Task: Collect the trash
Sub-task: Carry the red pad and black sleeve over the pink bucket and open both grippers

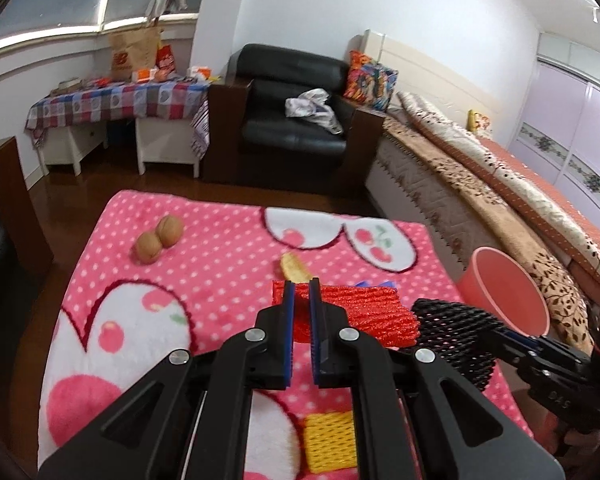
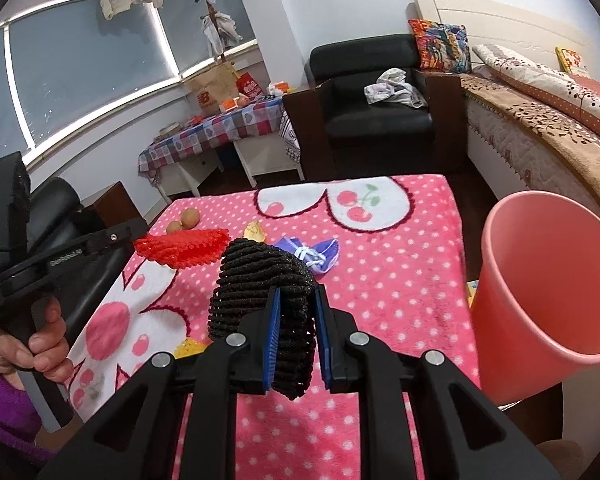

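Observation:
My left gripper (image 1: 302,286) is shut on the edge of a red foam net (image 1: 364,312), which hangs lifted above the pink dotted blanket (image 1: 220,240). The right wrist view shows the same red net (image 2: 184,250) held in the air at the left. My right gripper (image 2: 298,292) is shut on a black foam net (image 2: 260,272), also seen as the black net (image 1: 456,332) to the right of the red one. A pink bin (image 2: 540,300) stands open-mouthed just right of the blanket. A yellow foam net (image 1: 330,444), a peel (image 1: 294,268) and a purple wrapper (image 2: 320,252) lie on the blanket.
Two walnuts (image 1: 158,236) sit at the blanket's far left. Behind it are a black armchair (image 1: 296,120), a bed (image 1: 480,168) on the right and a cluttered checked table (image 1: 116,100). A person's hand (image 2: 44,340) grips the left tool's handle.

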### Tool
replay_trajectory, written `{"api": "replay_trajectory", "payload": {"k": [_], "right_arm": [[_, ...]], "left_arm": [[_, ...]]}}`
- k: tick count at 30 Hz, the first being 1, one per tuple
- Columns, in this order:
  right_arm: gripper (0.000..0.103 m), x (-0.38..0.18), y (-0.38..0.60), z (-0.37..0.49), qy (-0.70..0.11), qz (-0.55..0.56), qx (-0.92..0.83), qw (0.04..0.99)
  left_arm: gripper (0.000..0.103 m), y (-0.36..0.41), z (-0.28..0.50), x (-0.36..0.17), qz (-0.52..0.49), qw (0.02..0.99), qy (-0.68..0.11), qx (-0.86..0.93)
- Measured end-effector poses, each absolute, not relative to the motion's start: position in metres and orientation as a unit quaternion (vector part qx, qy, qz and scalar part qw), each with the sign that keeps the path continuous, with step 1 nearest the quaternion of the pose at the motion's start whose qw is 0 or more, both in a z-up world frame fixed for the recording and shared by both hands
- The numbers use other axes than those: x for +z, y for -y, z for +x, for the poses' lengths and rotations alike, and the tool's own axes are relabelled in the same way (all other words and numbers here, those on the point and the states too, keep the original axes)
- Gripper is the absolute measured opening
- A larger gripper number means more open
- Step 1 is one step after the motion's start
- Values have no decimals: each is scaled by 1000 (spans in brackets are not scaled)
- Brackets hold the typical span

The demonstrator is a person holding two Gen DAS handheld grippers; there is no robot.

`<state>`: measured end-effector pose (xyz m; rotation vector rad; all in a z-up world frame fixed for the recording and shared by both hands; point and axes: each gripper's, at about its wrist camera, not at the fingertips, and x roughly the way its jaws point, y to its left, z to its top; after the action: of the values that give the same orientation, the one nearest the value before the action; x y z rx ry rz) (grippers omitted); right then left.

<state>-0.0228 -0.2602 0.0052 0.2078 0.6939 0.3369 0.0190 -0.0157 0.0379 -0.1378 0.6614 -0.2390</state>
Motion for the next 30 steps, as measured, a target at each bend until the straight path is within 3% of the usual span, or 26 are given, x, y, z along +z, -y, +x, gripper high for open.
{"api": "replay_trajectory", "payload": {"k": [30], "right_arm": [[16, 25, 373, -40, -284, 160, 28, 945]], "left_arm": [[6, 139, 34, 78, -40, 926, -284, -245]]}}
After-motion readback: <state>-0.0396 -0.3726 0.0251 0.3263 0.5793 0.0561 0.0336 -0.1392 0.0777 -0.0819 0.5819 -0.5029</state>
